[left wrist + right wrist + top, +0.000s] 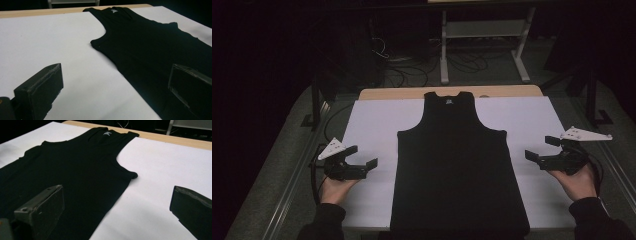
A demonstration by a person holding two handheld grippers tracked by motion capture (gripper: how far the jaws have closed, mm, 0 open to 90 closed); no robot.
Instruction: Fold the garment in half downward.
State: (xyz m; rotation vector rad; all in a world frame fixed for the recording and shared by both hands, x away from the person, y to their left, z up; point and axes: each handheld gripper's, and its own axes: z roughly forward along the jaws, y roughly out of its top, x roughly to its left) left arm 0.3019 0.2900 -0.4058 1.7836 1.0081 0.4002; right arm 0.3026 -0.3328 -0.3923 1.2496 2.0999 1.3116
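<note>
Table (517, 91): light wooden top, showing as a bare strip along the far edge; the rest lies under the sheet.

White rectangular sheet (367, 125): flat covering over nearly the whole tabletop, smooth, bare on both sides of the garment.

Black sleeveless knit tank top (457, 165): laid flat on the white sheet, centred between the two grippers. Long axis runs from the person's edge of the table to the far edge. Neck and shoulder straps point away from the person, toward the wooden strip; the hem lies at the near edge. A small pale label (449, 101) shows inside the neckline. Armholes open to left and right. The cloth lies smooth and unfolded.

Left gripper (363, 156): black, two-jawed, with a grey three-cornered plate on top, held in the person's left hand (334, 187) over the sheet, near the left side seam of the tank top without touching it. Jaws stand wide apart, nothing between them.

Right gripper (542, 148): same make, held in the right hand (579, 182) over the right margin of the sheet, near the right side seam, clear of the cloth. Jaws likewise spread, holding nothing.
</note>
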